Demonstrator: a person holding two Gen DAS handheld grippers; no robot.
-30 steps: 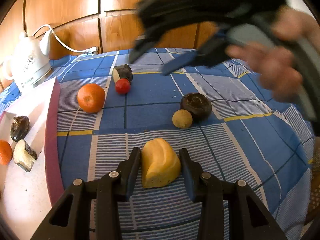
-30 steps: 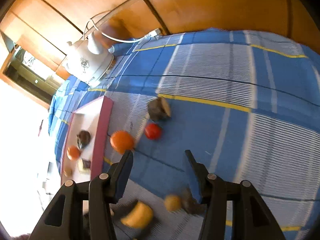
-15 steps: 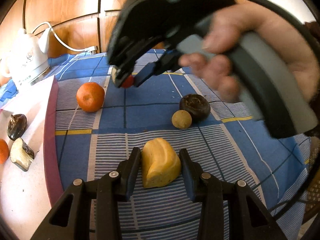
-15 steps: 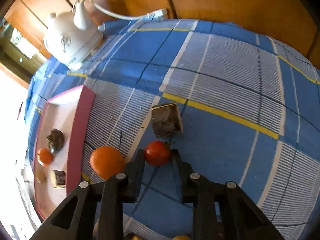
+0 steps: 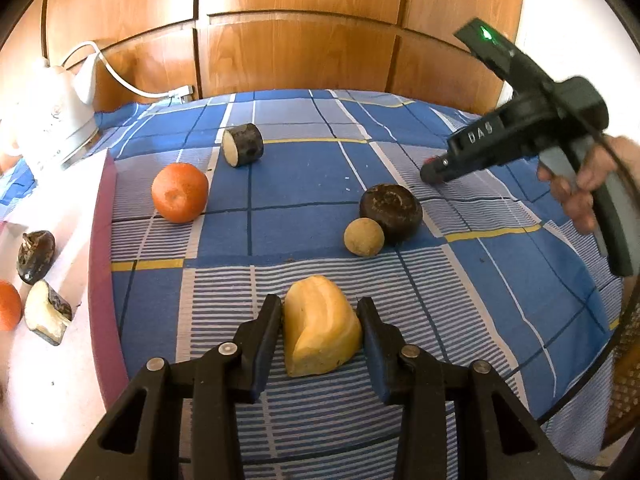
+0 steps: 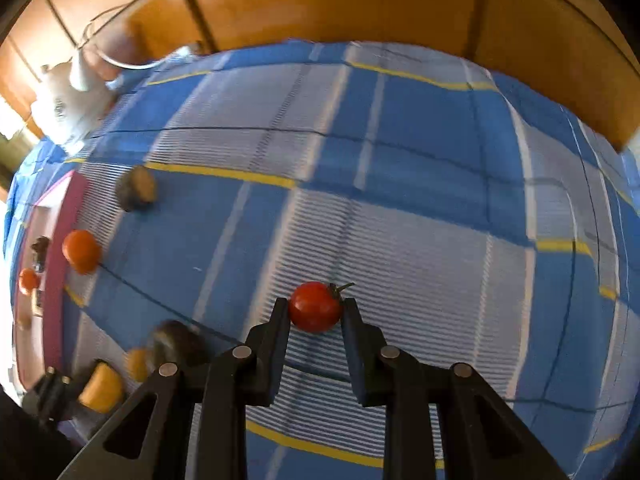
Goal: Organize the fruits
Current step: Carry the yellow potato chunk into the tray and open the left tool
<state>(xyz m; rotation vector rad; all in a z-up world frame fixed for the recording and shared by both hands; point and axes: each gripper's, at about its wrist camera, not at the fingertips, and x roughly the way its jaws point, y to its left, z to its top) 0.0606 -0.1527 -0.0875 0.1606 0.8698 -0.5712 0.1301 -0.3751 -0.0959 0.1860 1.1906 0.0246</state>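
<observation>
My left gripper (image 5: 318, 304) sits low over the blue checked cloth, its jaws closing on a yellow fruit piece (image 5: 320, 328) with both pads against its sides. My right gripper (image 6: 316, 312) is shut on a small red tomato (image 6: 314, 306) just above the cloth. In the left wrist view the right gripper (image 5: 434, 172) hangs at the right, beyond a dark round fruit (image 5: 391, 210). On the cloth lie an orange (image 5: 180, 192), a dark cut piece (image 5: 244, 144) and a small tan ball (image 5: 364, 237).
A white tray with a pink rim (image 5: 100, 240) at the left holds a dark fruit (image 5: 35, 250), an orange (image 5: 8, 306) and a cut piece (image 5: 48, 312). A white kettle (image 5: 52, 120) stands behind it. A person's hand (image 5: 580, 184) grips the right tool. Wooden panels back the table.
The right gripper came down on the tomato beside the dark cut piece, shut on it and carried it to the table's right side. The left gripper stayed put around the yellow piece.
</observation>
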